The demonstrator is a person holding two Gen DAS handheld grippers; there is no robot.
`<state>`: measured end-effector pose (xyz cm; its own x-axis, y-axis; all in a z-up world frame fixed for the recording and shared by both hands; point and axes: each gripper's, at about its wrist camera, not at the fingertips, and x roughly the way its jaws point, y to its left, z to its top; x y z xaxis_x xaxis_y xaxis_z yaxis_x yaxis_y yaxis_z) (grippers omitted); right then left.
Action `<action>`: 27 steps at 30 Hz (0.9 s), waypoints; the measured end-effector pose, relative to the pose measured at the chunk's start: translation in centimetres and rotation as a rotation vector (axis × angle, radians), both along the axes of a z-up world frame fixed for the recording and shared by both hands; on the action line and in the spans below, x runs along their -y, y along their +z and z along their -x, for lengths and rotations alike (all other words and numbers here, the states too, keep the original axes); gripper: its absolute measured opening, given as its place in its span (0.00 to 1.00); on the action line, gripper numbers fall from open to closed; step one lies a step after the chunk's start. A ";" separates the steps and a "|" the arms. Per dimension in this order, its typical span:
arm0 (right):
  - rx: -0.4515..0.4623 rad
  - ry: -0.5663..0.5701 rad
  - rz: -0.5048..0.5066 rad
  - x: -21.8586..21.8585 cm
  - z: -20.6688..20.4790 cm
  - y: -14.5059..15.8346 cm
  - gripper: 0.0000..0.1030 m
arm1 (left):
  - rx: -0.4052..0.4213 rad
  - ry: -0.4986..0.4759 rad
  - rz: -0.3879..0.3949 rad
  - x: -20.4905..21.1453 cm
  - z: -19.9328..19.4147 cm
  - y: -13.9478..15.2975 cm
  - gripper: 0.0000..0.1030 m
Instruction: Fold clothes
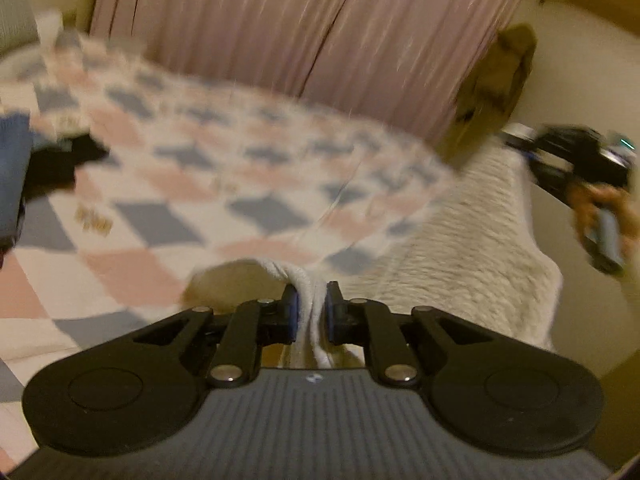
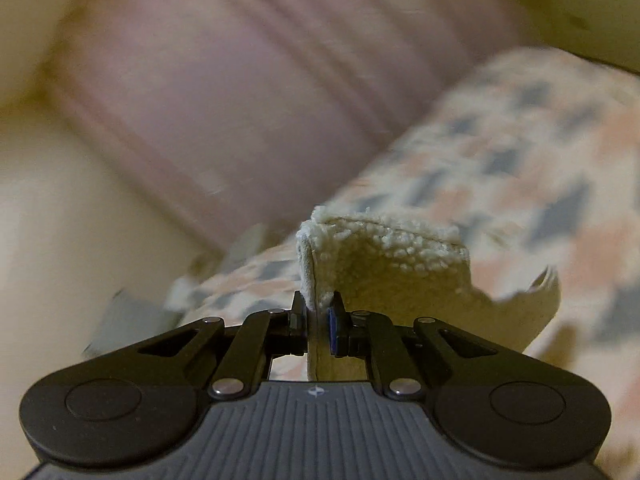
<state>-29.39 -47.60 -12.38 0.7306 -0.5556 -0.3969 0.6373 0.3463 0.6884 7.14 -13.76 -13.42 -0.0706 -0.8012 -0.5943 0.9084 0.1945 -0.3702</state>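
- Nearest in the left wrist view, the left gripper (image 1: 311,307) is clamped on a bunched fold of the cream fleece garment (image 1: 472,248), the cloth pinched between its blue-faced fingers (image 1: 291,312).
- A small round emblem sits on the ribbed grey body just behind those fingers; it is too small to read, and no other writing or brand can be made out on the tool.
- From that pinch the garment runs up and off to the right, its fluffy cream side showing, raised above the bed.
- In the right wrist view the right gripper (image 2: 318,322) is closed on an edge of the same garment (image 2: 384,264); a curly, sherpa-like pile and a smooth pale backing both show at the pinched corner.
- The same small emblem marks this gripper's body, also unreadable.
- Farther off in the left wrist view, the right gripper (image 1: 568,160) appears at the right edge, held in a person's hand (image 1: 604,208), and it seems to be at the garment's far end.
- Beneath and beyond lies a checked bedspread (image 1: 168,184) in pink, grey-blue and white; small gold marks on it are too blurred to read.
- Dark blue and black clothes (image 1: 24,168) lie at the left edge on the bedspread.
- Farthest back hang pink curtains (image 1: 288,28), with a brown item (image 1: 496,80) beside them, too blurred to identify.
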 end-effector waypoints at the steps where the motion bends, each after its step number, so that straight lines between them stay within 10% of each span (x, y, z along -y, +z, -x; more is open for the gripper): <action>1: -0.008 0.030 0.011 1.2 0.6 1.1 0.10 | 0.010 0.006 0.024 -0.5 2.3 1.5 0.10; 6: -0.126 0.084 -0.013 8.7 7.5 2.7 0.15 | -0.032 -0.163 0.099 1.4 18.2 4.2 0.22; 9: -0.336 -0.073 -0.101 13.5 13.6 0.2 0.75 | -0.156 -0.321 0.005 5.9 27.0 0.0 0.42; 13: -0.437 -0.136 -0.122 12.5 21.9 -4.3 0.73 | -0.113 -0.437 -0.185 9.9 34.9 -5.3 0.41; 16: -0.442 -0.077 -0.128 8.0 27.5 -8.9 0.73 | -0.135 -0.394 -0.268 8.9 33.8 -8.4 0.41; 22: -0.748 0.085 -0.079 -6.5 31.7 -18.3 0.68 | 0.294 -0.226 -0.486 6.1 29.0 -14.9 0.41; 27: -0.998 0.272 0.203 -14.4 28.2 -24.8 0.63 | 0.793 -0.397 -0.503 3.6 29.6 -23.0 0.42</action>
